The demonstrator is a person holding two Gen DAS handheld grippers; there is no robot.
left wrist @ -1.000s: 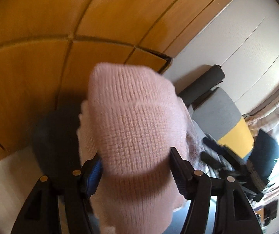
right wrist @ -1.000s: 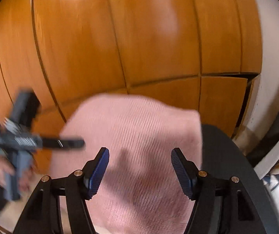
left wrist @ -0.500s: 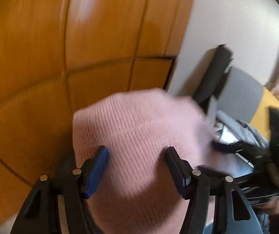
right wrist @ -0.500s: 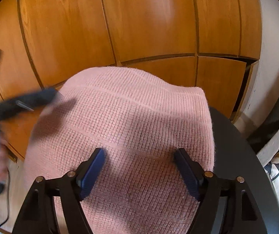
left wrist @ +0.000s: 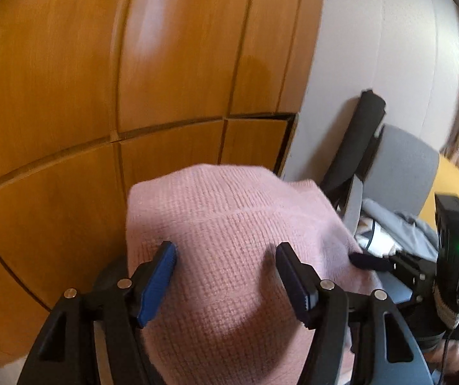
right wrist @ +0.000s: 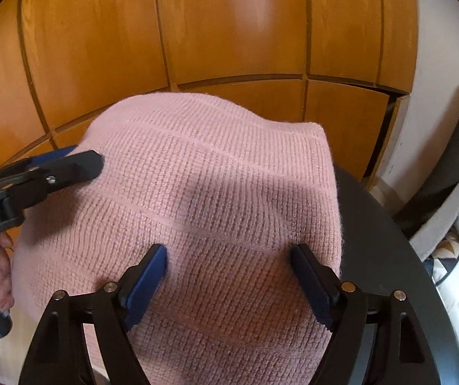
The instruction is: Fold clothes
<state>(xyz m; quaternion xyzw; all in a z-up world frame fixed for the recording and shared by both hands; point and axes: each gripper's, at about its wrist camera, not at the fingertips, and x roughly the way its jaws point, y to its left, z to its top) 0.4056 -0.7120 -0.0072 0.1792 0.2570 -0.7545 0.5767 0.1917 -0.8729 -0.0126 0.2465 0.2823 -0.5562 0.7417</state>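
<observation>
Pink knit sweater (right wrist: 204, 211) now lies folded on the black table (right wrist: 380, 240), released; right gripper (right wrist: 229, 276), jaws just widened, and left gripper (left wrist: 226, 272) hover apart-jawed, wooden cabinet (right wrist: 229, 32) at twelve o'clock.

Black left gripper (left wrist: 226, 276) and right gripper (right wrist: 229, 276), blue ribbed pads, brass screws.

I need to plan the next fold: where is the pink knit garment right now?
In both wrist views the pink knit garment lies on the round black table, before the wooden cabinet doors.
</observation>
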